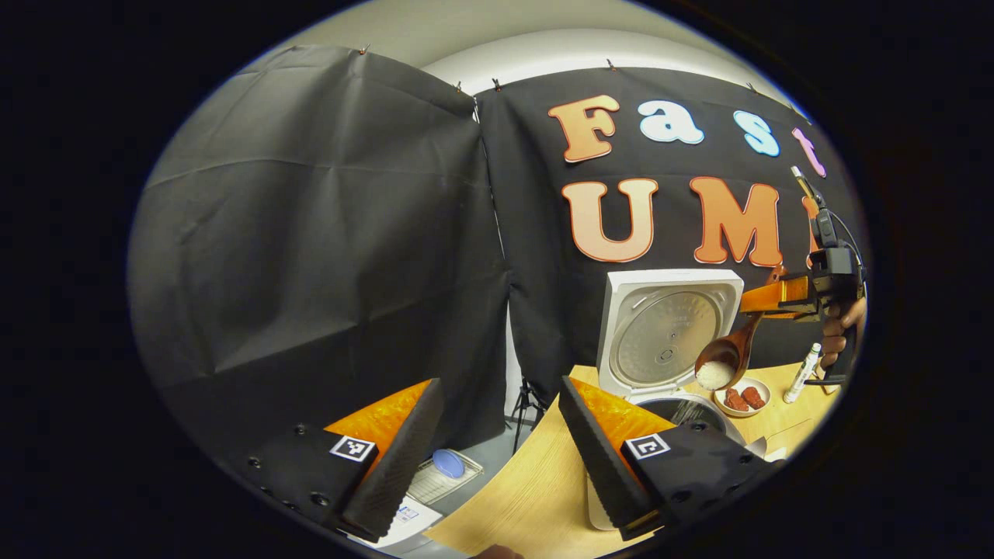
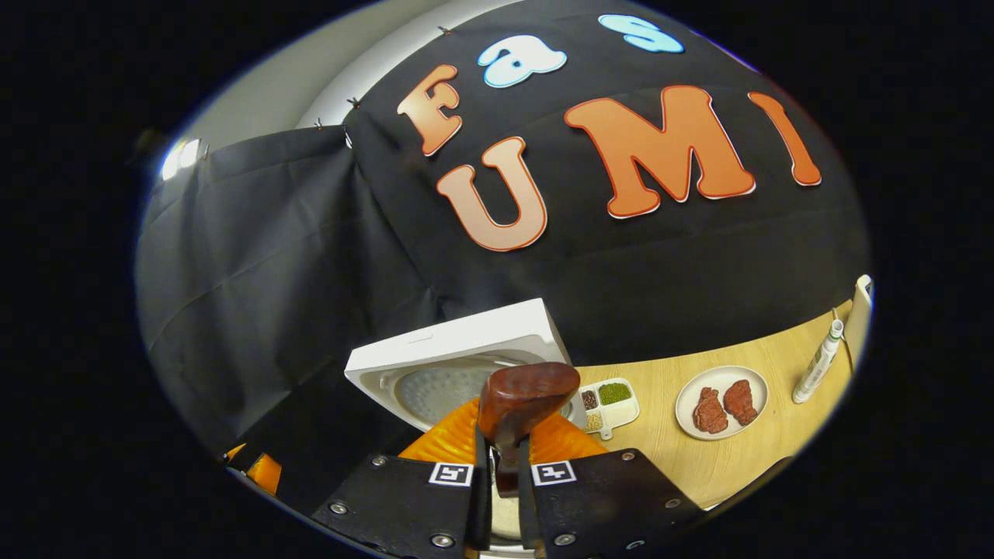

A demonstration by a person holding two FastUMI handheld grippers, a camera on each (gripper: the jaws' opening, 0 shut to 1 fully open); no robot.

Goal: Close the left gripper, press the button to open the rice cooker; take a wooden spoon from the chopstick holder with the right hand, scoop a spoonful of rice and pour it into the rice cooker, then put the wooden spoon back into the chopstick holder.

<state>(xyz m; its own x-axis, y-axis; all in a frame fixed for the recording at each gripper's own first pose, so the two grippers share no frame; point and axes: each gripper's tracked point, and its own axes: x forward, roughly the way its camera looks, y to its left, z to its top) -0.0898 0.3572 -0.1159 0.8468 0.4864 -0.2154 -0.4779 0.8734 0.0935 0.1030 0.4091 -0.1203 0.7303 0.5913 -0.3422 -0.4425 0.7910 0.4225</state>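
The white rice cooker (image 1: pixel 669 334) stands on the table with its lid raised and its inner pot (image 1: pixel 687 407) uncovered. My right gripper (image 1: pixel 784 299) is shut on the handle of the wooden spoon (image 1: pixel 730 353). The spoon's bowl, tilted downward, holds a lump of white rice (image 1: pixel 714 375) just above the pot. In the right gripper view the spoon (image 2: pixel 526 397) sticks out between the shut right gripper (image 2: pixel 501 458), with the cooker lid (image 2: pixel 458 361) behind it. My left gripper (image 1: pixel 497 466) stands open, nothing in it, low and left of the cooker.
A plate of red meat pieces (image 1: pixel 742 397) (image 2: pixel 722 407) and a slim white bottle (image 1: pixel 802 373) (image 2: pixel 819 361) sit right of the cooker. A small divided tray of grains (image 2: pixel 609 404) lies beside the lid. The wooden table's (image 1: pixel 536 481) left edge drops to a floor rack (image 1: pixel 446 470).
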